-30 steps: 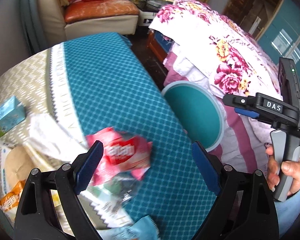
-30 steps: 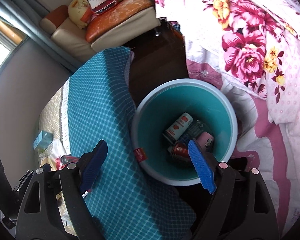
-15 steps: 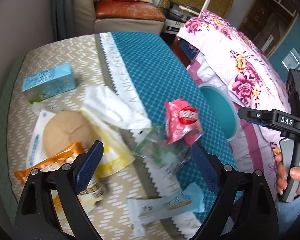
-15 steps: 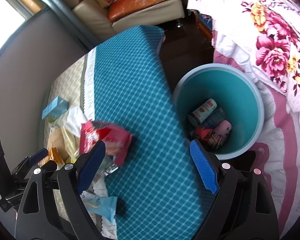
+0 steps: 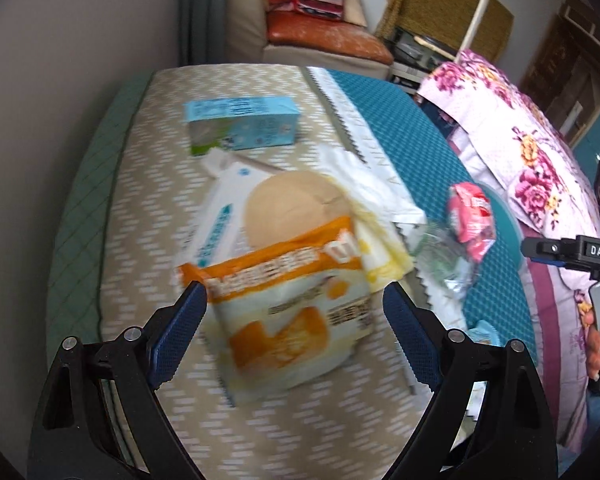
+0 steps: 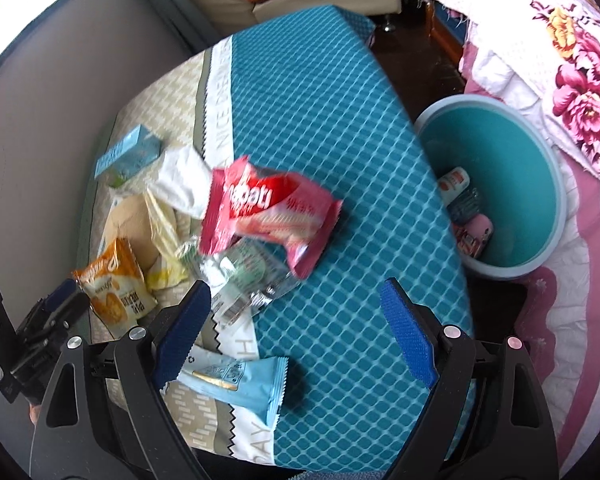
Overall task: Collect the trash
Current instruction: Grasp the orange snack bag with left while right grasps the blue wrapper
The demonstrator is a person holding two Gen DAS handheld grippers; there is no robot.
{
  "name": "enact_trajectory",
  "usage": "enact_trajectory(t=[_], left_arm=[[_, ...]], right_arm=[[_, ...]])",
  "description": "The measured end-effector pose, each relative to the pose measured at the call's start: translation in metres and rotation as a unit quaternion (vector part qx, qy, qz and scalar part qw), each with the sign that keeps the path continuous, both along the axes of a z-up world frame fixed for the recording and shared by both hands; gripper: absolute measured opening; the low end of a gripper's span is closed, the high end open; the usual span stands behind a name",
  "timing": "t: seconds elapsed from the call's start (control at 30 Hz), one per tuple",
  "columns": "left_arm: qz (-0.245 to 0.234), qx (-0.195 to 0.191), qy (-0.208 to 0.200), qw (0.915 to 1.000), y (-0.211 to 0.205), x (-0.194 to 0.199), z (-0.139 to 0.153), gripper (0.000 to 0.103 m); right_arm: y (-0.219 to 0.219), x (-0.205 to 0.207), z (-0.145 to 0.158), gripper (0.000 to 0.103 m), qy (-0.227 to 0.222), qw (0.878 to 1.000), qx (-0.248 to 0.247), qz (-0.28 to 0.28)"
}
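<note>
While both tools hang over the bench [image 6: 340, 128], we see the left hand-held gripper [image 5: 296, 320] spread wide with nothing between its blue pads, poised around an orange-and-white snack packet [image 5: 296, 312] that lies flat on the beige side of the cloth. Behind that packet sit a round tan disc [image 5: 292, 208] on a white wrapper, crumpled white paper [image 5: 364, 176] and a light-blue carton [image 5: 240, 124] farther back. We note motion blur here — the print on the packet is unreadable.

Over the teal half of the cloth the right hand-held gripper [image 6: 296, 320] is also wide, gripping nothing. Ahead of it lies a red-and-pink wafer wrapper [image 6: 268, 212], resting partly on a clear crumpled plastic bag [image 6: 244, 276]. A light-blue snack wrapper [image 6: 236, 380] lies just by its left pad, near the bench edge.

Right of the bench, on the floor beside the floral bedspread [image 6: 572, 52], stands the teal trash bin [image 6: 540, 184] — cans and wrappers already lie inside it. All remaining trash is on the bench, well apart from the bin.
</note>
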State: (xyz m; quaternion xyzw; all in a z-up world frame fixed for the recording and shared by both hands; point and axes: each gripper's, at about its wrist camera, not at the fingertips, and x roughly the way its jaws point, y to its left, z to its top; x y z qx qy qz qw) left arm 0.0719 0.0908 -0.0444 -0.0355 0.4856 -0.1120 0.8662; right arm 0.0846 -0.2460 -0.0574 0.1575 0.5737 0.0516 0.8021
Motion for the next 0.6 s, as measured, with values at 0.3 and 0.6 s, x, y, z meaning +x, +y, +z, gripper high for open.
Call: enact_trajectory(t=[0.3,0.6], left_arm=[[0.030,-0.019,0.045,0.9984,0.035,-0.001,-0.037,0.090],[0.041,-0.031,0.053,0.9973,0.053,-0.018,-0.046,0.090]], right_arm=[[0.049,-0.016,-0.014,0.083,0.028,0.995,-0.025,0.088],[0.114,-0.030,-0.026,0.083,0.035,0.966,-0.070,0.247]])
